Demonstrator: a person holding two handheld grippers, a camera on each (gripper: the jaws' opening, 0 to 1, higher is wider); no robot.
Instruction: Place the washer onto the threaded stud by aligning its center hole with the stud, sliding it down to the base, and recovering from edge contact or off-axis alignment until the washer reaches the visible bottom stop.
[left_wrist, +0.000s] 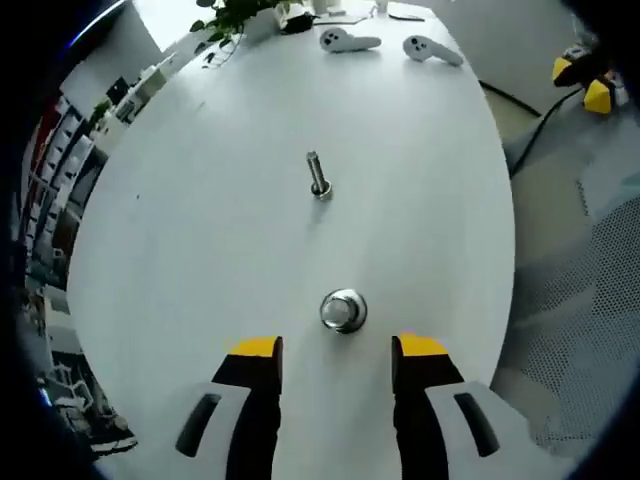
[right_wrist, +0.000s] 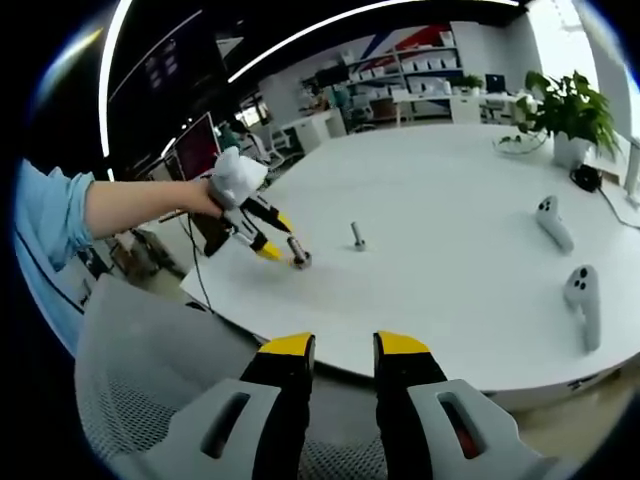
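Observation:
A threaded stud (left_wrist: 318, 175) stands upright on the white table (left_wrist: 200, 250), near its middle. A shiny round metal piece (left_wrist: 343, 310), apparently the washer, rests on the table closer to me. My left gripper (left_wrist: 338, 346) is open just short of it, its yellow-tipped jaws either side and not touching it. In the right gripper view, a gloved hand holds that left gripper (right_wrist: 262, 240) beside the metal piece (right_wrist: 298, 258), with the stud (right_wrist: 357, 236) a little to the right. My right gripper (right_wrist: 345, 345) hangs off the table's near edge, open with a narrow gap and nothing in it.
Two white hand controllers (left_wrist: 350, 41) (left_wrist: 432, 49) lie at the table's far end, beside a potted plant (left_wrist: 235, 15). In the right gripper view, the controllers (right_wrist: 552, 222) (right_wrist: 582, 298) are at the right. A grey mesh chair (right_wrist: 150, 400) stands under my right gripper.

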